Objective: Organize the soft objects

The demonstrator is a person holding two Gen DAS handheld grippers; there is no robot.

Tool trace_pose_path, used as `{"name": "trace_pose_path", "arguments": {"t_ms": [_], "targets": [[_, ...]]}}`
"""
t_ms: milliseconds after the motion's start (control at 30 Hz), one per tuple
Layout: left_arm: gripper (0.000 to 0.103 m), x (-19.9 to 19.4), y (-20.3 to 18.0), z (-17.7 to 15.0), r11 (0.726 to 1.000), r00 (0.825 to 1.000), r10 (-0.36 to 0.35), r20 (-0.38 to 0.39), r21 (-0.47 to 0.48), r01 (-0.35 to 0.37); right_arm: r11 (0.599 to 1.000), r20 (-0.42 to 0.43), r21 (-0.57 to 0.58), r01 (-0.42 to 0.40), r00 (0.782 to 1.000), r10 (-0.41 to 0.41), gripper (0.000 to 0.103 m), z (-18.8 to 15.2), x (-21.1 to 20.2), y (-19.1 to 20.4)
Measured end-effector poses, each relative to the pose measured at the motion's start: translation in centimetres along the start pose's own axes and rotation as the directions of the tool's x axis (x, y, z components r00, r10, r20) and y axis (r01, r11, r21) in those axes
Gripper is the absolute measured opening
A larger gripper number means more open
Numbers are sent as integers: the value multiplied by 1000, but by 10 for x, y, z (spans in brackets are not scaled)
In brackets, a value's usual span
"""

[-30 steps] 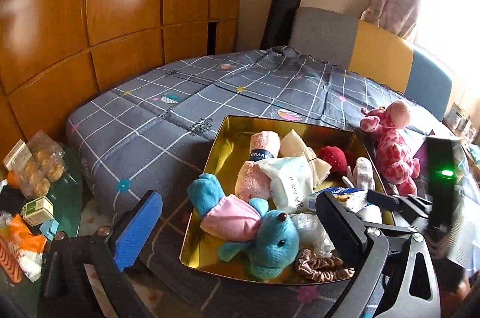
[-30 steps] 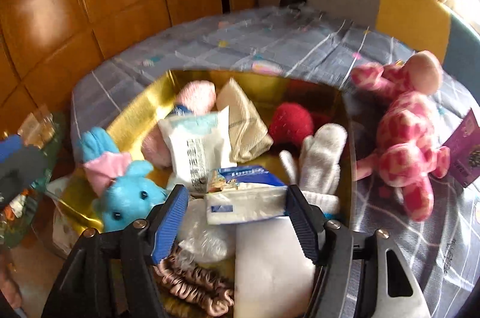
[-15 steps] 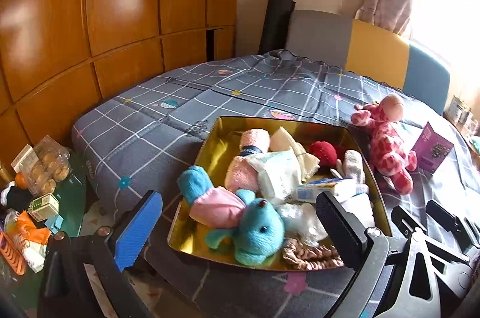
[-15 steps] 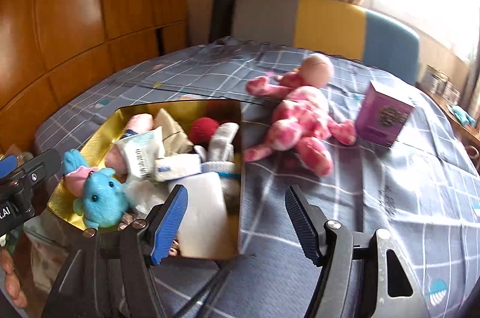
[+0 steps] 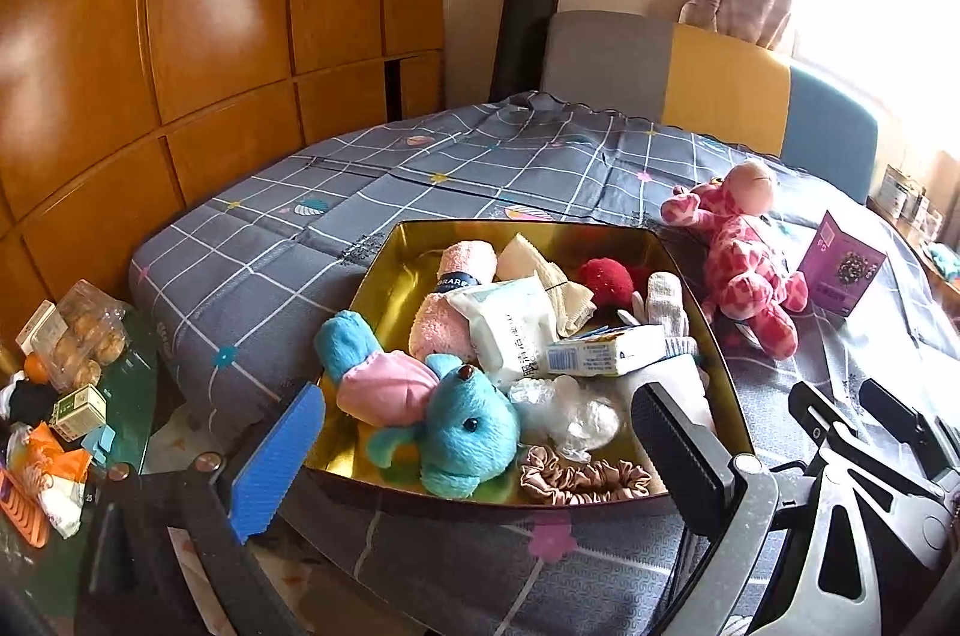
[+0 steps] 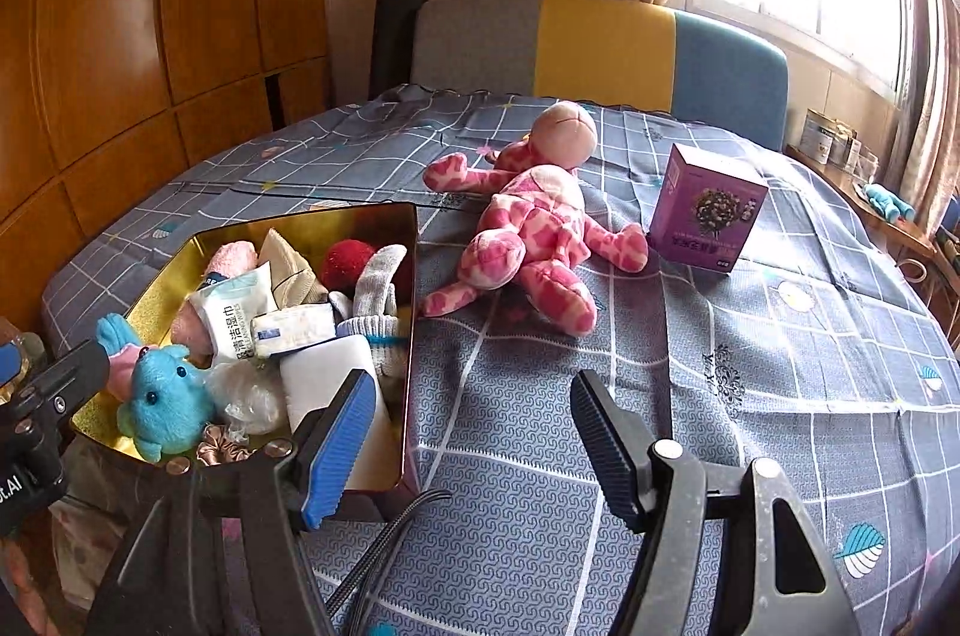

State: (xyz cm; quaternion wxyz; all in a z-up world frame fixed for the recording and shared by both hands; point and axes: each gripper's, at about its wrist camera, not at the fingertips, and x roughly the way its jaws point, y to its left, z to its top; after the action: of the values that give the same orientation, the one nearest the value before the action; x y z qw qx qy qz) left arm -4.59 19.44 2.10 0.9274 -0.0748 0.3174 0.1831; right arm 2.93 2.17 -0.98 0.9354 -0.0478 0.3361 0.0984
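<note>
Your right gripper (image 6: 465, 441) is spread and empty: reach far to the pink toy (image 6: 534, 240), pinch its belly, then carry it left into the tin (image 6: 411, 276).

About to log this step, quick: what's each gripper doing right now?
Left gripper: open, holding nothing.
Right gripper: open, holding nothing.

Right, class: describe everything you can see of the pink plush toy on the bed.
The pink plush toy is a soft, fuzzy animal with darker pink blotches and a plain pale-pink head. It sprawls on the grey checked bedspread, limbs spread, head pointing toward the headboard. It lies beside the gold tin, outside it, near a purple box. Neither gripper touches it.
</note>
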Motion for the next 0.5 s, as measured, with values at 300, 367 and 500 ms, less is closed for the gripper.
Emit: {"name": "trace_pose_path", "arguments": {"t_ms": [300, 367, 500], "targets": [[103, 0, 3, 1, 1000, 1000, 7, -3, -11, -8, 1000, -4, -9, -5, 1000, 5, 68, 0, 1, 4], [103, 2, 4, 1, 1000, 1000, 7, -7, -11, -7, 1000, -6, -8, -5, 1000, 5, 68, -1, 2, 4], [103, 4, 5, 0, 1000, 1000, 9, -19, -11, -9, 1000, -7, -6, -7, 1000, 7, 68, -1, 2, 5]]}}
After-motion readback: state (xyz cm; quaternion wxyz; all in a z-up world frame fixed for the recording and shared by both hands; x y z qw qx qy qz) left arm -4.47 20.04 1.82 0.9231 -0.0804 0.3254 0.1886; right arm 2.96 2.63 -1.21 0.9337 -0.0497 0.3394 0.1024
